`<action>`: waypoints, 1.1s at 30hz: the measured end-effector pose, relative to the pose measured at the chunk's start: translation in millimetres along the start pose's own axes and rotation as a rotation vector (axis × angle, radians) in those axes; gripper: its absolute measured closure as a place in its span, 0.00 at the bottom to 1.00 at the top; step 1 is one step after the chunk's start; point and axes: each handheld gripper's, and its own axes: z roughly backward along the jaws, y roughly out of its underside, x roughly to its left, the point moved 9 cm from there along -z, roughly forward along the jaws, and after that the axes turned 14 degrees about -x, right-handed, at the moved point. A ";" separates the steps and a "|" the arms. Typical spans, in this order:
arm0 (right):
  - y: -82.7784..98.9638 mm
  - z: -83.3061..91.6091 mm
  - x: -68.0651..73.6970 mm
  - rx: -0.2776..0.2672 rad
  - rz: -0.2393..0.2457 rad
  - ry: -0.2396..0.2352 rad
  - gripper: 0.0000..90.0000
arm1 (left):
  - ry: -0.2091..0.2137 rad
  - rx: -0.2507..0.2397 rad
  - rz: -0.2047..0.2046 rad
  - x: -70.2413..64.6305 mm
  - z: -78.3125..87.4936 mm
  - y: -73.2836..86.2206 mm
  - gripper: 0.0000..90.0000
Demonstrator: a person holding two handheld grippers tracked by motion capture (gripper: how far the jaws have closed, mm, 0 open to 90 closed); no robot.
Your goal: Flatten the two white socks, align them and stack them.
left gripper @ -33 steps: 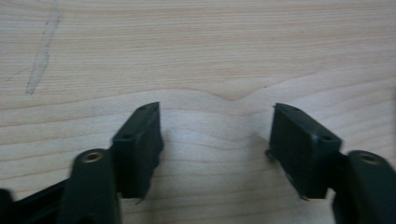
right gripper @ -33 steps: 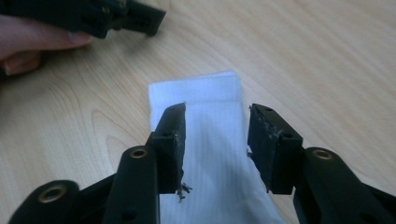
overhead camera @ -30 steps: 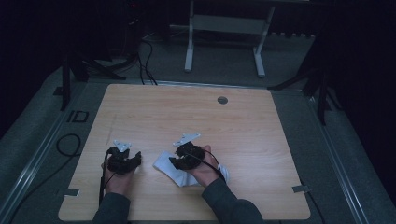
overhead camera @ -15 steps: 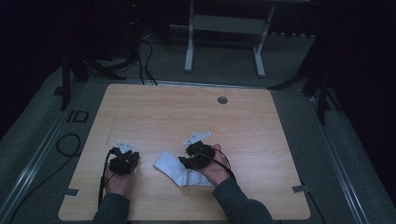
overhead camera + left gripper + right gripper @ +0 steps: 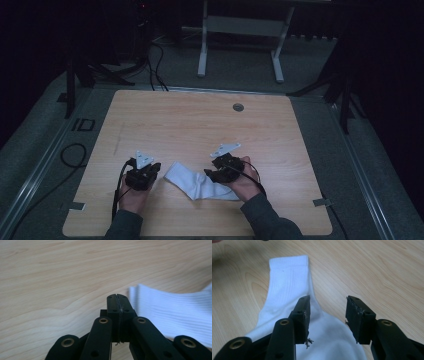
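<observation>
White sock [image 5: 200, 182] lies flat on the desk [image 5: 200, 125], lower centre of the high view, between the two claws. No containers on the desk.

Left claw [image 5: 143, 174] sits lower left of the high view, just beside the sock's cuff end. In the left gripper view the left claw [image 5: 117, 298] is clenched, jaws pressed together with nothing between them; its jaws have just been closing. The sock [image 5: 172, 312] shows at the right of that frame, beside the jaws and clear of them, slightly blurred.

Right claw [image 5: 220, 172] is at lower centre-right of the high view, over the sock's foot end, held by a hand [image 5: 245, 182]. In the right gripper view the right claw [image 5: 328, 315] is released, jaws standing apart over the sock [image 5: 287, 290]; the left jaw is above the fabric, the right jaw is near the sock's edge. Can't tell if the tips touch the cloth. The cuff points to the upper left of that frame.

The high view alone gives both claws at once, the grey plates on top, a round hole [image 5: 238, 107] near the desk's far edge, and a frame stand [image 5: 240, 35] on the floor beyond. The gripper views give the sock's ribbing and the jaw gaps.
</observation>
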 end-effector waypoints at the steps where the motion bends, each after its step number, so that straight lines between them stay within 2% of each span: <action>1: 0.7 2.1 -1.7 0.000 0.001 0.003 0.61 | 0.008 0.003 -0.008 -2.9 -0.7 0.0 1.00; 6: 4.1 10.5 -7.6 -0.010 -0.011 0.019 0.60 | 0.025 0.010 -0.019 -13.6 -5.9 2.1 1.00; 10: 10.2 17.4 -11.5 -0.008 -0.015 0.031 0.61 | 0.050 0.013 -0.047 -24.3 -8.7 2.4 1.00; 12: 17.5 22.3 -17.2 0.002 -0.020 0.053 0.61 | 0.067 0.019 -0.061 -31.7 -11.0 4.0 1.00; 16: 24.6 25.8 -21.5 0.012 -0.037 0.060 0.63 | 0.082 0.032 -0.087 -38.3 -14.4 6.9 1.00; 18: 34.2 29.5 -24.3 0.029 -0.056 0.064 0.65 | 0.092 0.044 -0.104 -43.8 -17.6 10.1 1.00; 23: 43.6 32.0 -24.1 0.050 -0.064 0.069 0.68 | 0.092 0.056 -0.126 -46.1 -20.3 13.1 1.00; 24: 47.3 32.9 -23.5 0.059 -0.067 0.072 0.69 | 0.079 0.072 -0.140 -45.3 -22.5 16.6 1.00; 28: 65.6 37.6 -27.0 0.101 -0.096 0.124 0.73 | 0.075 0.078 -0.131 -43.7 -24.8 19.9 1.00; 30: 71.9 36.2 -29.5 0.125 -0.094 0.141 0.73 | 0.071 0.081 -0.134 -43.2 -24.9 20.5 0.99; 33: 76.9 32.9 -31.4 0.140 -0.109 0.139 0.73 | 0.071 0.080 -0.130 -43.0 -24.9 20.7 0.99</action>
